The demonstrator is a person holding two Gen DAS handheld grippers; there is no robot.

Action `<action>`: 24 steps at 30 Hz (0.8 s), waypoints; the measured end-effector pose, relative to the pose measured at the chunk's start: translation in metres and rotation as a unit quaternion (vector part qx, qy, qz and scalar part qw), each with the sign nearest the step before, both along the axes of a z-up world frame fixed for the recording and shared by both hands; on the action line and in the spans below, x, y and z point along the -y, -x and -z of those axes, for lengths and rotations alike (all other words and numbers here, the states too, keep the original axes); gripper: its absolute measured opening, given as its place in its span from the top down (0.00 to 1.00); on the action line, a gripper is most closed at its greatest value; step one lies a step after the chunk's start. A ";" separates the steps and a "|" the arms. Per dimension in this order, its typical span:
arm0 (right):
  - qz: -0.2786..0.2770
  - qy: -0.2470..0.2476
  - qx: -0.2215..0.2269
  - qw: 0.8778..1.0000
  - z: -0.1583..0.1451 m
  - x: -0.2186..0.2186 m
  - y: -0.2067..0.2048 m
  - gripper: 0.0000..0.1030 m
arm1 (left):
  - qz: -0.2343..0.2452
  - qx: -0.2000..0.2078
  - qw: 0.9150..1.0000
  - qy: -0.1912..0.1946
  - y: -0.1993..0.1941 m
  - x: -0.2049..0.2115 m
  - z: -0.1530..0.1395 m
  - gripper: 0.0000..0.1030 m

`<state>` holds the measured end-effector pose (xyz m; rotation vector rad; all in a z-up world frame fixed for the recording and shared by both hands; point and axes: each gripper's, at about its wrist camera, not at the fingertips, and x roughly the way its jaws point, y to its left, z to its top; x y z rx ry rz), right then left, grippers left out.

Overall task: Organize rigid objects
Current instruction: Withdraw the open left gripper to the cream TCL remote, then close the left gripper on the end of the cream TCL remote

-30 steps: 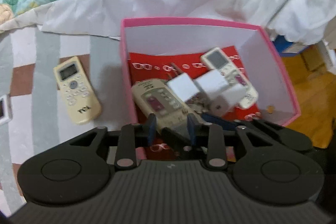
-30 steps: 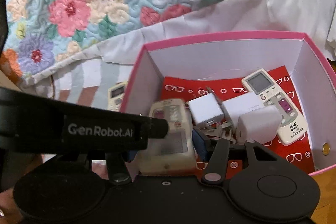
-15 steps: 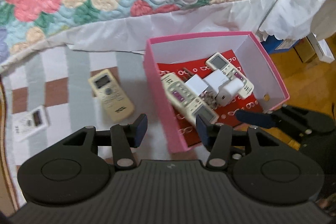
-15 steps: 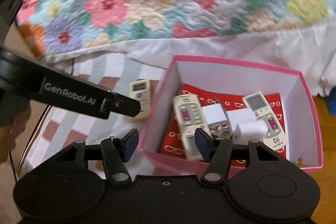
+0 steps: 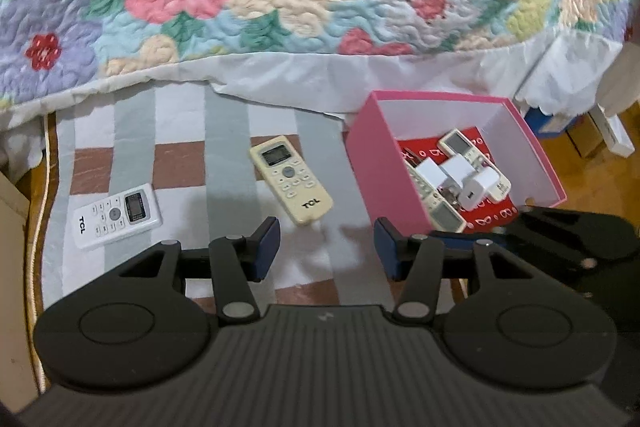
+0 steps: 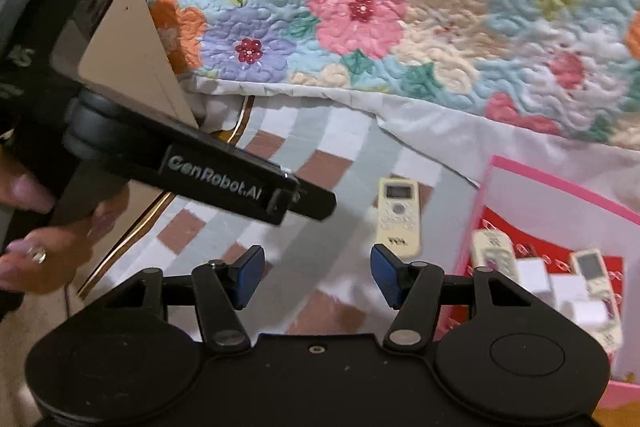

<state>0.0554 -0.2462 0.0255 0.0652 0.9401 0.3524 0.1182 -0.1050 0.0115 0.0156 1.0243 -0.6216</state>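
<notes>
Both your grippers tilt down over the striped mat. Left gripper and right gripper stand apart with nothing between them, having just been opening. Two remotes lie on the mat; others sit in the pink box.

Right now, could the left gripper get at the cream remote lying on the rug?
Probably yes. The left gripper is open and empty, and the cream remote lies flat on the striped rug just ahead, apart from the pink box, with nothing between them.
</notes>
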 end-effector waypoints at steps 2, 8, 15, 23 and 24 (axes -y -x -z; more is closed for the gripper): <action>0.009 0.013 0.003 1.000 0.019 -0.012 -0.008 0.38 | -0.008 0.003 1.000 0.007 -0.003 -0.008 0.014 0.51; 0.050 0.061 0.008 0.997 0.077 -0.032 -0.040 0.34 | -0.038 -0.004 0.999 0.015 -0.025 -0.023 0.061 0.51; 0.067 0.138 -0.011 0.988 0.134 -0.052 -0.077 0.34 | -0.085 -0.030 0.995 0.033 -0.054 -0.033 0.108 0.51; 0.116 0.165 -0.027 0.979 0.165 -0.041 -0.107 0.32 | -0.112 -0.088 0.983 0.117 -0.074 -0.028 0.136 0.52; 0.124 0.166 -0.029 0.978 0.169 -0.039 -0.110 0.30 | -0.115 -0.094 0.982 0.121 -0.075 -0.028 0.139 0.52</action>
